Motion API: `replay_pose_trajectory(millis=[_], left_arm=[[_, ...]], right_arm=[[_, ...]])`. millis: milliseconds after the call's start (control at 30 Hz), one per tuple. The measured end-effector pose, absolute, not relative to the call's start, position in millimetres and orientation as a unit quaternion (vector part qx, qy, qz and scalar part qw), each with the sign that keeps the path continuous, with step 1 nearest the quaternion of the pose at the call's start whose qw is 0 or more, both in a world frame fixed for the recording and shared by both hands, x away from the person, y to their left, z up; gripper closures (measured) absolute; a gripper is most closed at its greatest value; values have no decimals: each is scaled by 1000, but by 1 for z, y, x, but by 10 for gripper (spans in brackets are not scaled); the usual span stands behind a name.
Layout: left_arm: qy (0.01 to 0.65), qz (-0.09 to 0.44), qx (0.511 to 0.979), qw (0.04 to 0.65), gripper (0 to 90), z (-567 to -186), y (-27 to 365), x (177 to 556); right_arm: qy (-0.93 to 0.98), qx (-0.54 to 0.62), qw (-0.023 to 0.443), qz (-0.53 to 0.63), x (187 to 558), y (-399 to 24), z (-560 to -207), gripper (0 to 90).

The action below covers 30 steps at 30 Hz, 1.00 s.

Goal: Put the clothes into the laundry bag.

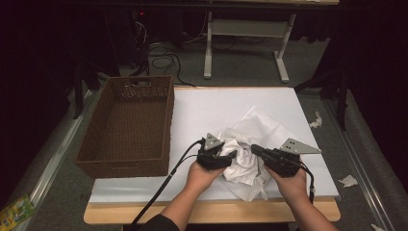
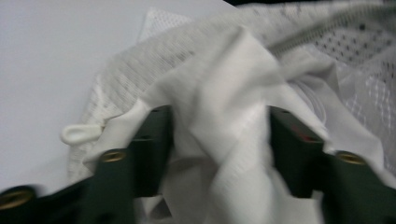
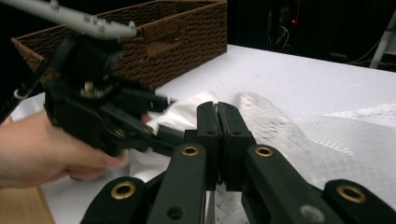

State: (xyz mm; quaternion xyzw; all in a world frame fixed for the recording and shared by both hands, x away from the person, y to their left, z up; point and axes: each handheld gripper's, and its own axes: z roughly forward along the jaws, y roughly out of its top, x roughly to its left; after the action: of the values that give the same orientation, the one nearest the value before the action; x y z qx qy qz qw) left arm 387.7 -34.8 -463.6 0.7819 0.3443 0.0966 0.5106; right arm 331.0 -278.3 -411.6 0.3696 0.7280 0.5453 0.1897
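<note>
A white mesh bag (image 1: 272, 126) lies on the white table top (image 1: 216, 101), with a crumpled white cloth (image 1: 240, 167) at its near end. My left gripper (image 1: 233, 155) reaches into the cloth from the left. In the left gripper view a thick fold of the cloth (image 2: 219, 93) fills the gap between the jaws (image 2: 219, 135) and touches both pads, beside the mesh bag (image 2: 359, 70). My right gripper (image 1: 253, 148) comes in from the right, jaws pressed together (image 3: 217, 112). The mesh bag (image 3: 327, 135) rises in a hump to their tips. The left gripper (image 3: 168, 119) faces them.
A brown wicker basket (image 1: 166, 120) stands empty at the table's left, also seen from the right gripper (image 3: 177, 28). Behind the table are white desk legs (image 1: 284, 62) and cables on the floor (image 1: 163, 60). Paper scraps (image 1: 349, 180) lie on the floor at right.
</note>
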Motion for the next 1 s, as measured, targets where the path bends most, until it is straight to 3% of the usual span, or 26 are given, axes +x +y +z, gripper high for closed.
replay_pose_trajectory(millis=[67, 167, 333, 500, 567, 633, 733, 933, 1000], left_arm=[[332, 105, 788, 508, 669, -467, -40, 381], [314, 107, 796, 507, 782, -468, -48, 366], [274, 126, 813, 498, 795, -464, -67, 349], [324, 171, 791, 489, 782, -458, -69, 378], [339, 152, 786, 494, 715, -460, -65, 387], [333, 141, 787, 499, 572, -459, -59, 384], [333, 116, 780, 517, 427, -457, -42, 372], [330, 110, 775, 527, 236, -453, -19, 349], [322, 100, 786, 518, 216, -459, -21, 345]], right_arm=[[728, 369, 191, 545, 331, -279, -411, 894], [728, 368, 191, 546, 331, -279, -411, 894], [729, 367, 186, 547, 331, -275, -412, 894], [730, 359, 182, 553, 326, -269, -410, 894], [729, 357, 184, 555, 326, -270, -409, 894], [727, 360, 181, 555, 327, -272, -409, 894], [725, 364, 181, 556, 328, -275, -410, 894], [730, 360, 184, 551, 327, -271, -409, 894], [729, 362, 186, 551, 326, -270, -409, 894]])
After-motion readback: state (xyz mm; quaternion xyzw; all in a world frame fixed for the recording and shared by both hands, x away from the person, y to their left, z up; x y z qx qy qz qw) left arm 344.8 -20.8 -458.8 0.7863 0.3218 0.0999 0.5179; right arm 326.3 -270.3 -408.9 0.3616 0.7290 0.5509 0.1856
